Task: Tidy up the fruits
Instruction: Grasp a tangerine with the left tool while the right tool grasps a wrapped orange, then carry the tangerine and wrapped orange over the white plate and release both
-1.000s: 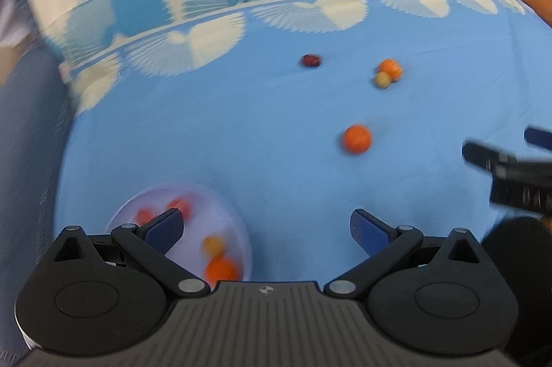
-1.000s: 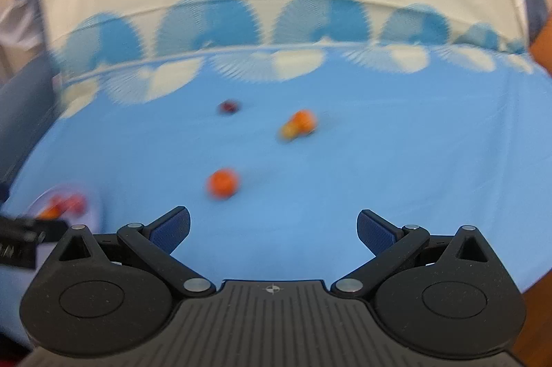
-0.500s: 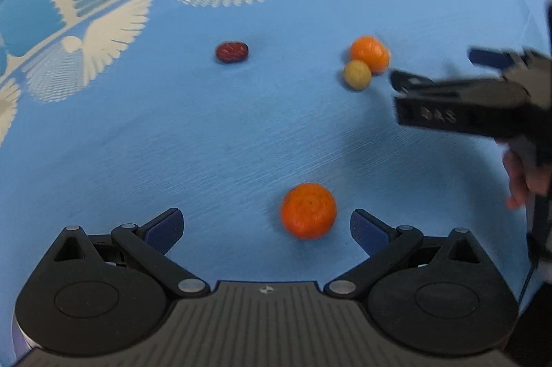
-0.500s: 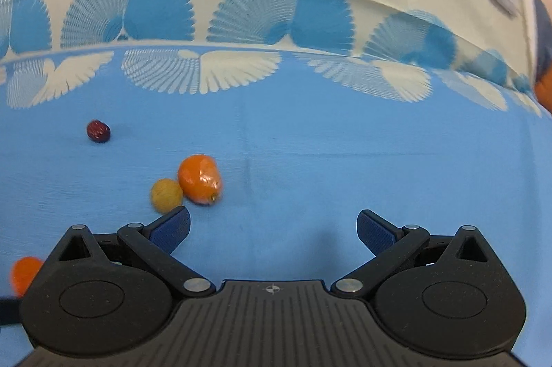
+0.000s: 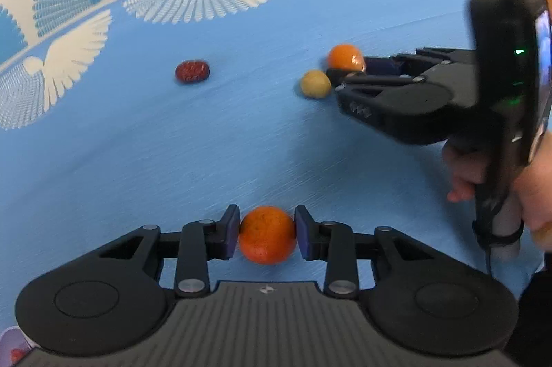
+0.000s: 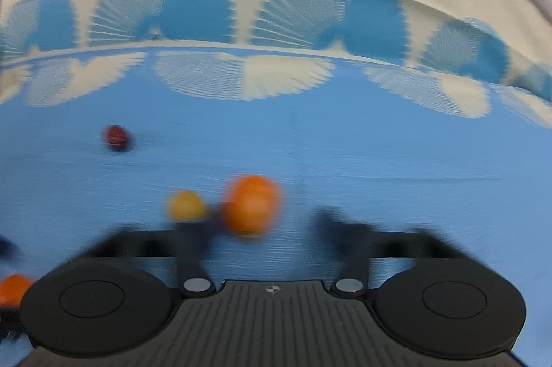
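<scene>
Orange (image 5: pixel 267 235) in left hand-held gripper (image 5: pixel 267 230); right (image 6: pixel 265 222) prob. open.

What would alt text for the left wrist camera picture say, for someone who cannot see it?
The left gripper pinches a round orange fruit on a blue patterned tablecloth. Farther off, the right gripper, held in a hand, reaches a second orange fruit beside a small yellow fruit; a dark red fruit lies apart.
</scene>
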